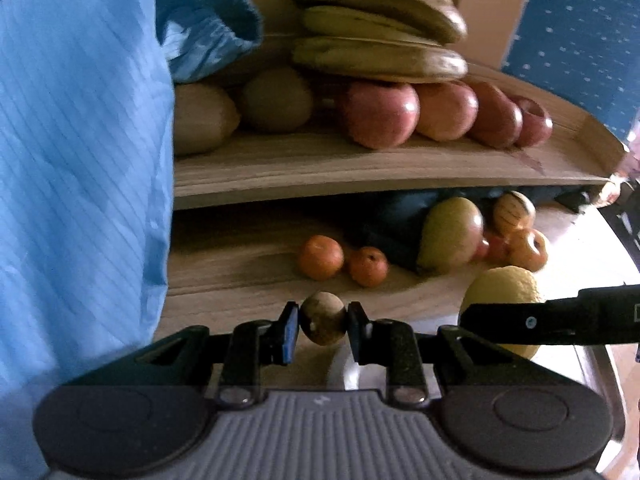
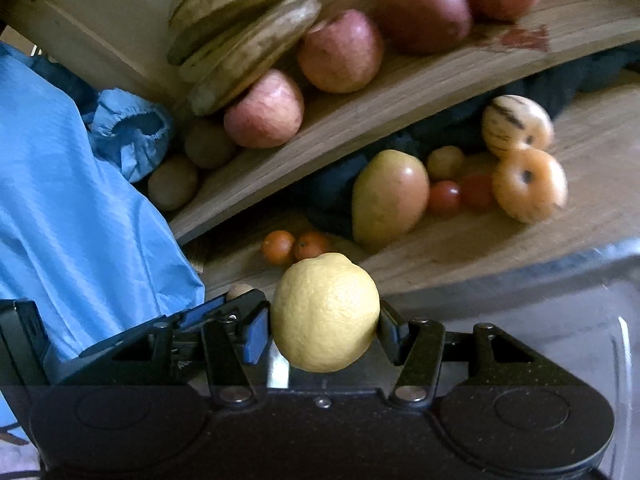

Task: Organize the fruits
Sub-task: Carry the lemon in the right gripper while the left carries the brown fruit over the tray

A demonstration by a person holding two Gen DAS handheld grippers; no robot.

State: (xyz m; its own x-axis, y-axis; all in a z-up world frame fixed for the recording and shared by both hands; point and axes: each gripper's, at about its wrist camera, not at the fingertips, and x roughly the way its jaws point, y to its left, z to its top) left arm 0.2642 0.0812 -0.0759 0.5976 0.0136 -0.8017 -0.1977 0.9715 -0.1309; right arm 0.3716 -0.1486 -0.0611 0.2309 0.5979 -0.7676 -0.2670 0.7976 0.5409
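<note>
small brown fruit [image 1: 323, 323] round, mottled, clamped between left tongs [image 1: 323, 326] | lemon [image 2: 325, 312] pebbled, oval, clamped between right tongs [image 2: 325, 330]; both held before lower wooden shelf [image 1: 240, 268] | smooth apples [image 1: 380, 114] under curved bananas [image 1: 376, 54] on raised-edge upper shelf [image 1: 320, 164] | two oranges [image 1: 320, 257], pear [image 1: 452, 234] below; bare wood seen left of oranges

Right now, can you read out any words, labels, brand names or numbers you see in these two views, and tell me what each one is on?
No readable text in either view.
Left tongs body: a small pale mark on the ribbed grey housing, too small to read.
Right tongs: faint scratchy marking on the linkage by the lemon, too blurred to read.
Apples, bananas and the wooden shelf: no stickers or labels visible.
</note>
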